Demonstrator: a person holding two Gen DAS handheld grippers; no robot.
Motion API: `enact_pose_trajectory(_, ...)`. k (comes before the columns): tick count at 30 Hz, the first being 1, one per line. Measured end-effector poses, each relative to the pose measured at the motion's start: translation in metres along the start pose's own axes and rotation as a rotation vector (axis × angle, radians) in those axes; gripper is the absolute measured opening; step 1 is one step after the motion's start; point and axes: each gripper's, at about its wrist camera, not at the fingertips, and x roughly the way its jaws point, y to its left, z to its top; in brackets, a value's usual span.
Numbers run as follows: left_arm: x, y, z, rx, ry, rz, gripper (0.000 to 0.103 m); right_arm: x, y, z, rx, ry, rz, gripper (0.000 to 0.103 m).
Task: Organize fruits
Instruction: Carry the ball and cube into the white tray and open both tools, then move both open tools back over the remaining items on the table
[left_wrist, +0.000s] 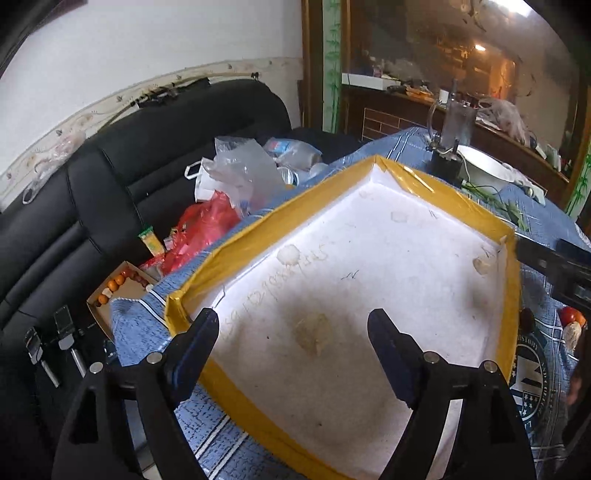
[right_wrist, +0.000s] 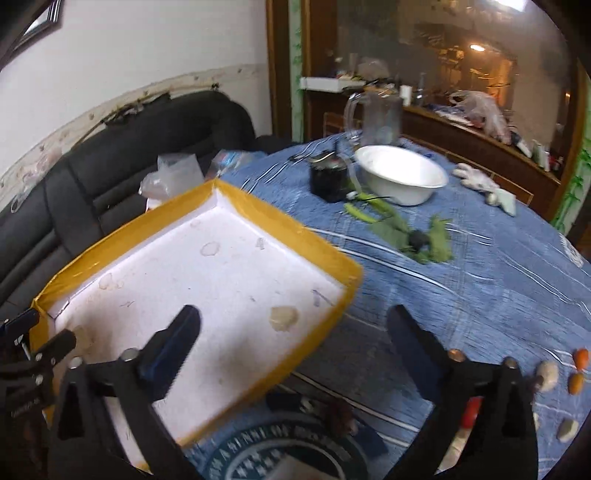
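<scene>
A shallow white foam tray with a yellow taped rim (left_wrist: 221, 254) (right_wrist: 295, 225) lies on the blue tablecloth; only stains show on its floor. My left gripper (left_wrist: 295, 325) hangs open over the tray's near part, holding nothing. My right gripper (right_wrist: 295, 317) is open above the tray's right corner, also holding nothing. Small fruits lie loose on the cloth to the right: two orange ones (right_wrist: 581, 358), a red one (right_wrist: 471, 411), pale pieces (right_wrist: 548, 374) and a dark spiky one (right_wrist: 341, 417). The left wrist view catches a red fruit (left_wrist: 570, 315) at its right edge.
Behind the tray stand a white bowl (right_wrist: 402, 177), a glass jug (right_wrist: 376, 118) and a black pot (right_wrist: 328, 177), with green leaves (right_wrist: 413, 236) and a glove (right_wrist: 476, 177) nearby. A black sofa (left_wrist: 110, 177) with plastic bags (left_wrist: 240, 173) and a box of small fruits (left_wrist: 118, 284) borders the table's left.
</scene>
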Motion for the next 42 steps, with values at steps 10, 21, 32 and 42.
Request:
enact_pose_trajectory(10,-0.031,-0.031,0.0,0.076,-0.079,-0.028,0.084,-0.075,-0.042,-0.04,0.036,-0.076,-0.069,0.103)
enact_pose_trajectory(21,-0.065,-0.084,-0.016,0.162,-0.186,-0.183,0.102,-0.146,-0.128,-0.118,0.166,-0.068,-0.239,0.103)
enact_pose_trajectory(32,-0.075,-0.173,-0.045,0.397,-0.178,-0.334,0.102,-0.173,-0.219,-0.188,0.361,-0.003,-0.389,0.103)
enact_pose_trajectory(42,-0.06,-0.239,-0.059,0.486,-0.109,-0.389,0.102,-0.128,-0.283,-0.165,0.413,0.074,-0.475,0.095)
